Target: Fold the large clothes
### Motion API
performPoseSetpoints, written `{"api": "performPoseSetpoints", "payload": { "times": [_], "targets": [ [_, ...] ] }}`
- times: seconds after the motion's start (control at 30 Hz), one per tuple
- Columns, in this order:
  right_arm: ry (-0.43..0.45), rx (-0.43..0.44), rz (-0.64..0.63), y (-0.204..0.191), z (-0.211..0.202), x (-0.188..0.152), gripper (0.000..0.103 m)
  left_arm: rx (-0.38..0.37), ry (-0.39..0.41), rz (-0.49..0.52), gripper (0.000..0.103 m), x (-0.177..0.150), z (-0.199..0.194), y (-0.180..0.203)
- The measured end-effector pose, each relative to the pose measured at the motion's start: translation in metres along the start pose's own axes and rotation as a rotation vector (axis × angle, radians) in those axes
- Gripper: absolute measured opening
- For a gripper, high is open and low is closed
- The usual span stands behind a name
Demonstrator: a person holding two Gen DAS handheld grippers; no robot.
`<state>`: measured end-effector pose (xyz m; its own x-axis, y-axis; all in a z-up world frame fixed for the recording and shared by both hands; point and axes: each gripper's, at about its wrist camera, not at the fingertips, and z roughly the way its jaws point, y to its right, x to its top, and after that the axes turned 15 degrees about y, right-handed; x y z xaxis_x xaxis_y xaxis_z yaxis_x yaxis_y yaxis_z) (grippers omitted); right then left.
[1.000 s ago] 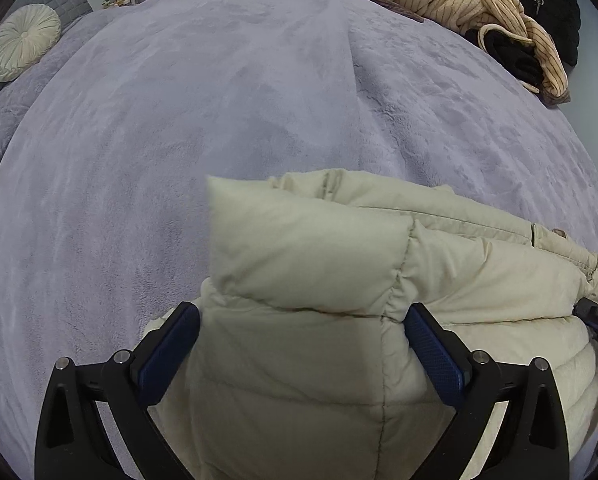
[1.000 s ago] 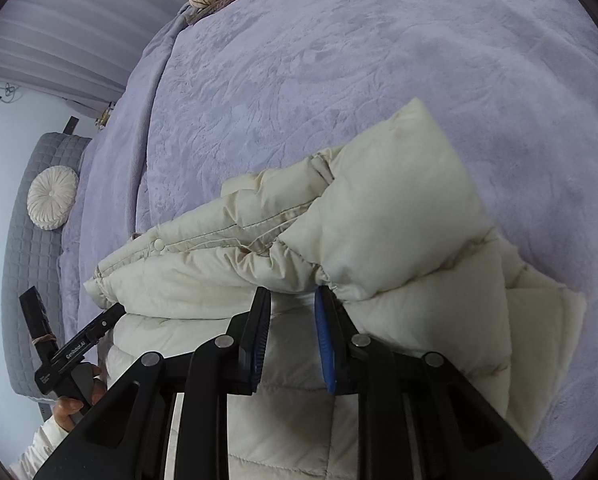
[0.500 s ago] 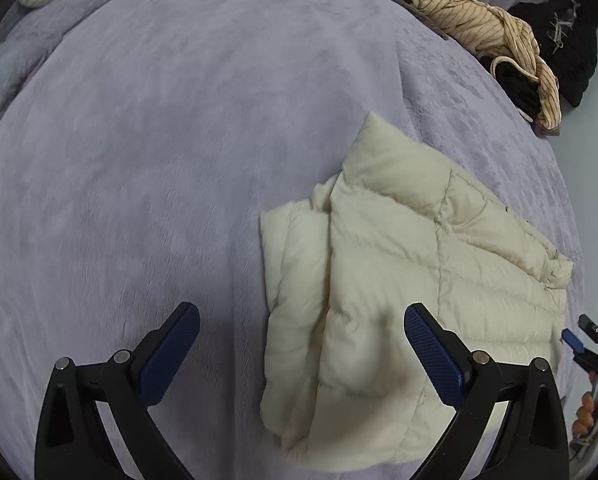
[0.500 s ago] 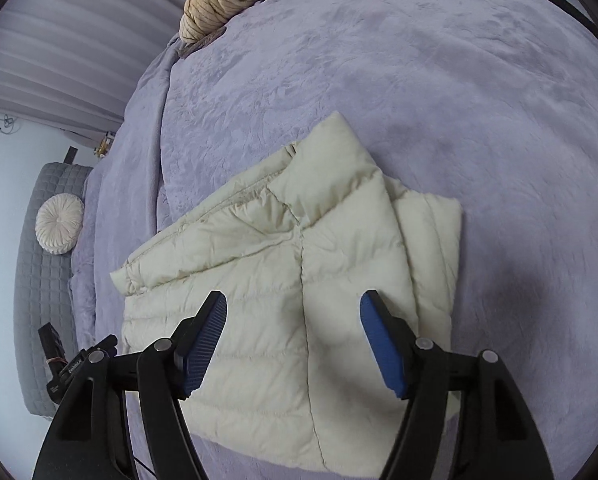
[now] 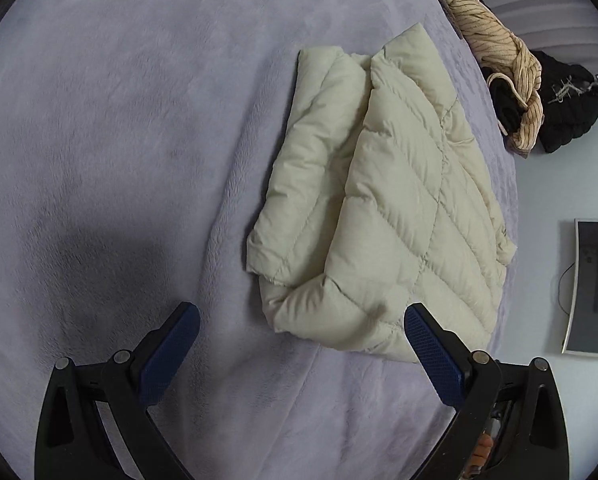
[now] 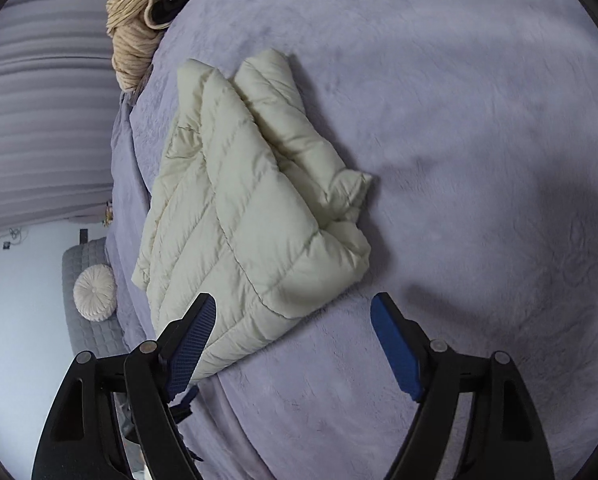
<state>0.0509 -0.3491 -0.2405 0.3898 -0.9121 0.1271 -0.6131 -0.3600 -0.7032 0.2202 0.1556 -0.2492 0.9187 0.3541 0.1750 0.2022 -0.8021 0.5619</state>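
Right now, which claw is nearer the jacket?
Right, narrowly, as I judge it. The right claw, its jaws just opening, hangs over the jacket corner, which lies loose between them. The left claw hangs off the near edge, with only its right finger over it.

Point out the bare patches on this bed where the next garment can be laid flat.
The lavender blanket is bare across the wide stretch beside the folded cream puffer jacket, on the side away from the bed's edge, and in the strip between jacket and grippers. It is crowded at the far corner, where the striped tan garment and black clothes are heaped.
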Motion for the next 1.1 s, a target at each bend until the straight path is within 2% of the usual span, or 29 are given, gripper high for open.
{"api": "performPoseSetpoints", "payload": {
  "times": [0.27,0.47,0.57,0.63,0.67,0.77,0.83,0.93,0.97,1.0,1.03,1.07,1.1],
  "targets": [
    [-0.055,0.106,0.168,0.020,0.046,-0.020,0.082,0.015,0.005,-0.023,0.102,-0.007,0.022,0.004],
    [-0.049,0.145,0.174,0.011,0.063,-0.023,0.082,0.054,0.044,0.040,0.102,-0.003,0.019,0.026],
    [-0.043,0.185,0.191,0.012,0.059,-0.024,0.082,0.013,0.053,0.081,0.102,-0.009,0.006,0.043],
    [-0.041,0.206,0.196,0.008,0.057,-0.022,0.082,-0.021,0.036,0.096,0.102,-0.014,0.004,0.050],
    [-0.039,0.218,0.202,0.007,0.056,-0.021,0.082,-0.014,0.023,0.102,0.102,-0.015,0.009,0.051],
    [-0.037,0.232,0.231,0.007,0.060,-0.016,0.082,0.005,-0.010,0.031,0.102,-0.015,0.026,0.039],
    [-0.037,0.233,0.240,0.007,0.061,-0.017,0.082,0.021,0.019,-0.020,0.102,-0.012,0.030,0.029],
    [-0.044,0.214,0.243,0.007,0.066,-0.016,0.081,0.041,0.094,-0.043,0.101,-0.006,0.024,0.026],
    [-0.045,0.212,0.251,0.009,0.067,-0.017,0.077,0.048,0.113,-0.034,0.086,-0.004,0.022,0.027],
    [-0.046,0.209,0.258,0.010,0.068,-0.017,0.062,0.054,0.117,-0.021,0.077,-0.003,0.021,0.029],
    [-0.046,0.205,0.262,0.011,0.069,-0.017,0.042,0.070,0.115,-0.006,0.065,-0.002,0.021,0.028],
    [-0.047,0.211,0.269,0.011,0.070,-0.017,0.034,0.070,0.121,0.008,0.051,-0.001,0.019,0.030],
    [-0.046,0.222,0.281,0.013,0.070,-0.018,0.028,0.061,0.127,0.026,0.043,-0.001,0.017,0.032]
  ]
}}
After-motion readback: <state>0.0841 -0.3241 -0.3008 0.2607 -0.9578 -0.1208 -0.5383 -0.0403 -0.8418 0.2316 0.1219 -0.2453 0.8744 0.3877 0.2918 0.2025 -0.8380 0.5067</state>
